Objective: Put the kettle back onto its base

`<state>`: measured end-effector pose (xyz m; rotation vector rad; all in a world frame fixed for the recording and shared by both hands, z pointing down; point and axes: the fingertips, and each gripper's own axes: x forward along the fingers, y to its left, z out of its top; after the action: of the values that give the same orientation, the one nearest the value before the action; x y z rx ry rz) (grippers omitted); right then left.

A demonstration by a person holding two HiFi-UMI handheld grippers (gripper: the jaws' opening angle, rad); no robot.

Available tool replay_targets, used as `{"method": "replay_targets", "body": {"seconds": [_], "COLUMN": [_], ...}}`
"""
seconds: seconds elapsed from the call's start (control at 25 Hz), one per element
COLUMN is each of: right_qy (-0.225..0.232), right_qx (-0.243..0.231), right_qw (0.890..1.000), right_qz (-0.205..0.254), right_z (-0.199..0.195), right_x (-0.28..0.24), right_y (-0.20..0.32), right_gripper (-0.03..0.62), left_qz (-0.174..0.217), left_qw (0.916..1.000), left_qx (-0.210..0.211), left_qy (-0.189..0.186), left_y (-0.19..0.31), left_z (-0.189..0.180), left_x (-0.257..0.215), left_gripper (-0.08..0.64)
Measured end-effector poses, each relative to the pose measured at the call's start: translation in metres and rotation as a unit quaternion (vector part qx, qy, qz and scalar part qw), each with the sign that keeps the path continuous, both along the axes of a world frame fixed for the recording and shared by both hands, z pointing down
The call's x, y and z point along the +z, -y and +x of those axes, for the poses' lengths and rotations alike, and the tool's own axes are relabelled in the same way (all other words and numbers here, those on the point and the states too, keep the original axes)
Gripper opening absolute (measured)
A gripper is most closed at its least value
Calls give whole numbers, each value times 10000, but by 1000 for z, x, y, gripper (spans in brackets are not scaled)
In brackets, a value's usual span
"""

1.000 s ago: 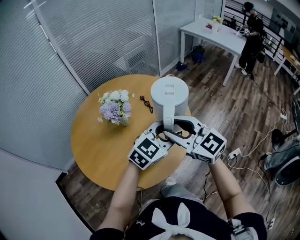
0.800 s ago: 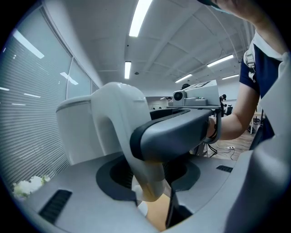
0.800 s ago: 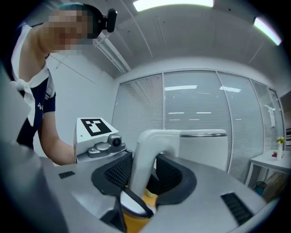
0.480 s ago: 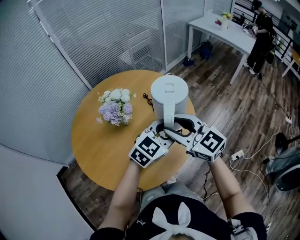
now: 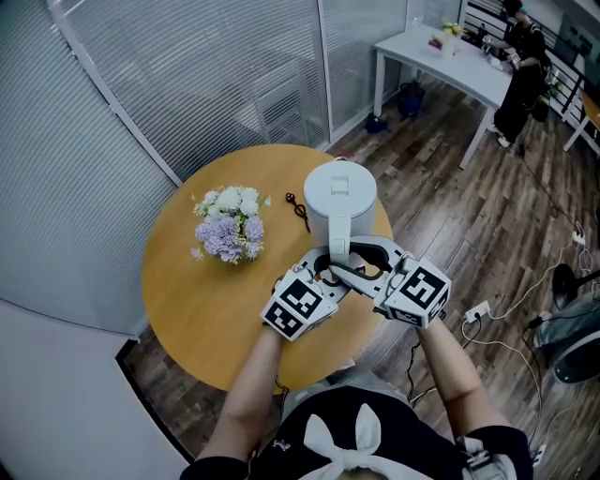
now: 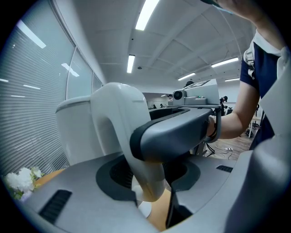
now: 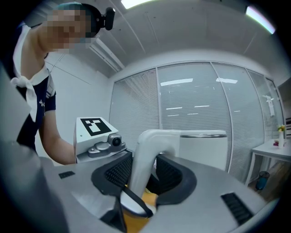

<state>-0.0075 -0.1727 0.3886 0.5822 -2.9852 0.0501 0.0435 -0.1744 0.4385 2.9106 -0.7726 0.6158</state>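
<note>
kettle (image 5: 339, 190): at 1 o'clock on table (image 5: 187, 281), base not seen | handle (image 5: 338, 244): upright, at kettle's 6 o'clock | left gripper (image 5: 323, 272), right gripper (image 5: 349, 262): both pinch handle, equally near

Both forearms (image 5: 246, 384) reach forward, left gripper (image 5: 325, 269) and right gripper (image 5: 351, 266) meeting, fingers (image 5: 373, 247) clamped on the kettle handle (image 5: 338, 246).

I read this as an open-plan office: floor-to-ceiling glass partition walls with horizontal slatted blinds (image 5: 234, 84), long ceiling strip lights (image 6: 148, 13), and a white rectangular desk (image 5: 450, 61) with a person in dark clothes (image 5: 520, 70) standing at it. There's also a dark wood-plank floor (image 5: 450, 225) with loose white cables and a power strip (image 5: 472, 307) on it, plus a round light-wood table (image 5: 187, 281) right below me.
</note>
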Motion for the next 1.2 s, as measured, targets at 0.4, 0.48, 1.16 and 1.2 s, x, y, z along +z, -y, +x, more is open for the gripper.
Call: {"method": "replay_targets", "body": {"seconds": [0.4, 0.48, 1.16, 1.2], "right_qy": [-34, -29, -68, -65], "right_qx": [43, 59, 183, 189], "right_qw": [9999, 9998, 9984, 9983], "right_qz": [-121, -165, -530, -544], "right_z": [-4, -3, 4, 4], "right_x": [13, 16, 46, 47], "right_y": [13, 15, 26, 26], "right_gripper": [172, 172, 170, 170], "left_qz": [-153, -180, -442, -456], "left_qw": [9999, 9998, 9988, 9988], "left_qx": [39, 61, 181, 182], "left_qy": [-10, -2, 55, 66], "left_y": [12, 13, 19, 19], "left_z": [-3, -3, 3, 4], "left_x": [13, 16, 46, 46], "left_gripper": [172, 172, 175, 175]}}
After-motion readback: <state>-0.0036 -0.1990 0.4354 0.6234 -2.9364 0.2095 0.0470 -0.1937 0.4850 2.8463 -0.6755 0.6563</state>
